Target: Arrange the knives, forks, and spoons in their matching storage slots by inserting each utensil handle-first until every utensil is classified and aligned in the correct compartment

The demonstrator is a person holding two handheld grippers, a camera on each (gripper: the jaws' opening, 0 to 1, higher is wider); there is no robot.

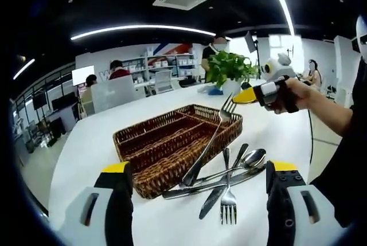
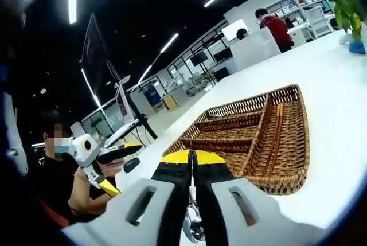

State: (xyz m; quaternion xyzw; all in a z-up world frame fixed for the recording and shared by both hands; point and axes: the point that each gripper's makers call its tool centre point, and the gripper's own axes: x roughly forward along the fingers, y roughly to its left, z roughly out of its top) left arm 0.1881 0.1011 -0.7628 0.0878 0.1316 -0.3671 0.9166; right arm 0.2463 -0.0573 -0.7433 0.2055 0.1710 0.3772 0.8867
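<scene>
A brown wicker tray [image 1: 150, 178] with long slots stands on the white table, and its slots look empty. My right gripper [image 1: 248, 96], held in a hand, is shut on the head of a fork [image 1: 209, 145] that slants down, handle lowest, over the tray's near right corner. A pile of loose cutlery [image 1: 232, 178] with a spoon, a knife and a fork lies right of the tray. My left gripper [image 1: 199, 167] is open, its jaws on either side of the tray corner and the pile. In the right gripper view my right gripper [image 2: 192, 157] is shut above the tray [image 2: 298, 143], and the left gripper [image 2: 117, 168] shows open.
A potted green plant [image 1: 229, 68] stands at the table's far end, behind the tray. Bare white table [image 1: 92, 143] runs left of the tray to its edge. People sit and stand at desks and shelves in the background. The person holding the grippers is at the left [image 2: 51, 183].
</scene>
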